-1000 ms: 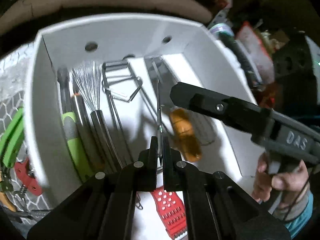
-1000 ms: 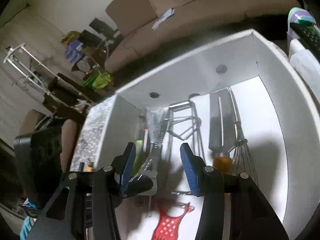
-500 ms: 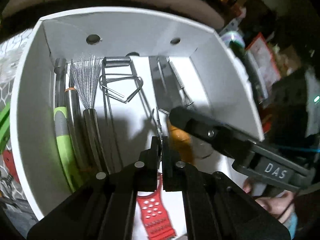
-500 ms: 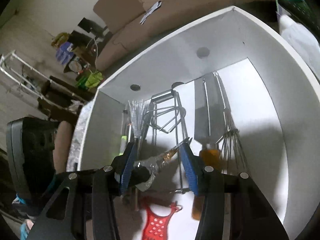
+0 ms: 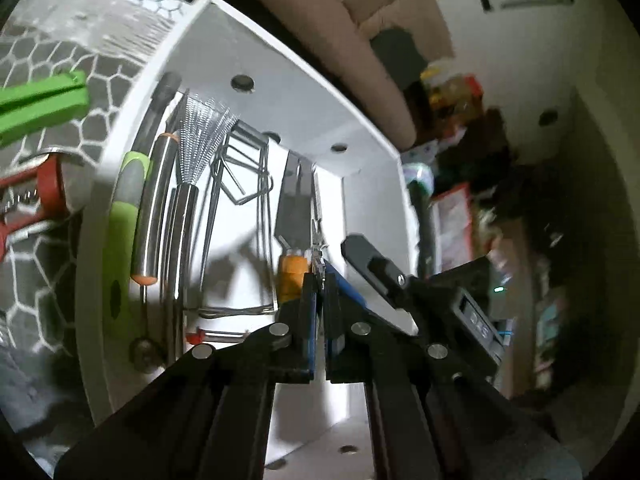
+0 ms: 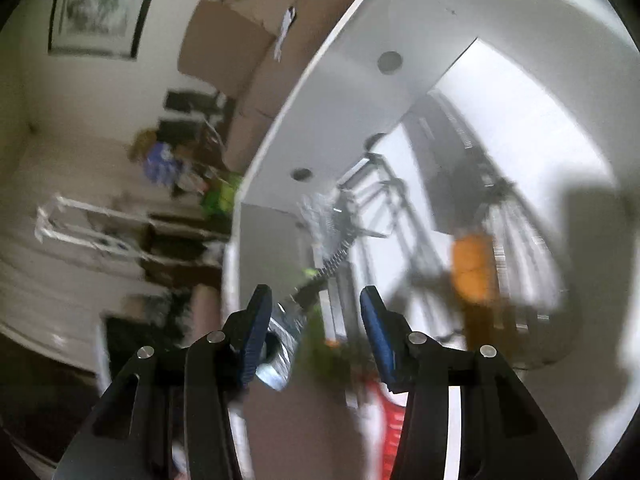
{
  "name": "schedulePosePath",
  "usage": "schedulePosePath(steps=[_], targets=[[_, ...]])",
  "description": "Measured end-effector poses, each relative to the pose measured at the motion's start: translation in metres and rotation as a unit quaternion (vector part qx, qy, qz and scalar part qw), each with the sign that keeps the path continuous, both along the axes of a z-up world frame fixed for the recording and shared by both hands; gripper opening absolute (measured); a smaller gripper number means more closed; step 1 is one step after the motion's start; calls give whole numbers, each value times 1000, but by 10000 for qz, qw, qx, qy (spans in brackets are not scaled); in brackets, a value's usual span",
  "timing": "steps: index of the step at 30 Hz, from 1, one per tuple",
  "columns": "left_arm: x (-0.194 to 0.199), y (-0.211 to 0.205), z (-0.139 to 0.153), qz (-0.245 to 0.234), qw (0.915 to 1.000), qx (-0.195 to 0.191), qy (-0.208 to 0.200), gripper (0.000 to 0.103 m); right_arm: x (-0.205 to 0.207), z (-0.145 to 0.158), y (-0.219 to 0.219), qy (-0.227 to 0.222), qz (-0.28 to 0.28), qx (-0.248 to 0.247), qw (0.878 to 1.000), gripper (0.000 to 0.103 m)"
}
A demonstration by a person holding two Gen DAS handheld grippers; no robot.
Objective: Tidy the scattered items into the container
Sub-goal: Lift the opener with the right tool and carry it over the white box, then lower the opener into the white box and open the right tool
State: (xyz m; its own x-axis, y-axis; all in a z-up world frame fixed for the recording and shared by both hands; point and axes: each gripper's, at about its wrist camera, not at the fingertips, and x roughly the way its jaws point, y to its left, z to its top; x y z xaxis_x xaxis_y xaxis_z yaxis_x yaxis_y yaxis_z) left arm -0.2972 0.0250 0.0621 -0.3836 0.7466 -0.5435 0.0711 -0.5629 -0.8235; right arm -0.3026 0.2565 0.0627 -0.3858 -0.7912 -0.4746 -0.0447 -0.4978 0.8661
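Note:
A white box (image 5: 288, 64) holds several kitchen tools: a green-handled tool (image 5: 120, 216), a wire brush (image 5: 200, 136), an orange-handled spatula (image 5: 294, 276) and wire pieces. My left gripper (image 5: 320, 276) is shut on a thin metal tool (image 5: 318, 248) and holds it over the box near the spatula. My right gripper (image 6: 316, 304) is open over the box's left wall (image 6: 272, 184); a serrated metal tool (image 6: 316, 284) lies between its fingers, against the left one. The right gripper also shows in the left wrist view (image 5: 380, 268), just right of the left one.
Outside the box on the honeycomb-patterned surface (image 5: 44, 60) lie a green clip (image 5: 44, 100) and a red-handled tool (image 5: 36, 196). A red perforated item (image 6: 392, 420) lies at the box's near end. A sofa (image 5: 320, 12) and room clutter stand behind.
Both grippers have swung and tilted over the box; the views are blurred. The left stays shut on the thin tool. The right stays open with the serrated tool between its fingers.

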Motion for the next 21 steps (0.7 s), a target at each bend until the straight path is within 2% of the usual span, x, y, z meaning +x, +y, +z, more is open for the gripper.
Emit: schedulePosePath(steps=[2,6,9,14,17,21], targets=[[2,-6,-2,278,9994,213,50,3,-7,0,-8,-15,5,-224,9997,38],[2,3,-4,388,9991,47,192,3,-21,4,-27,-96,69,6,9999,35],[3,10,0,418,9981,-304,331,2,-28,10,-36,41,84,333,9994,14],[-3,27,0,149,9951,-898,388,3,-39,21,-55,338,370,1127,9924,13],[-13,41,-6,-145,9885,-1492,181,5,-44,19,-56,438,372,1456,9877,13],[-31,46,-21,-237,9844,-1733,-168,9,-48,6,-56,440,378,1719,9834,13]])
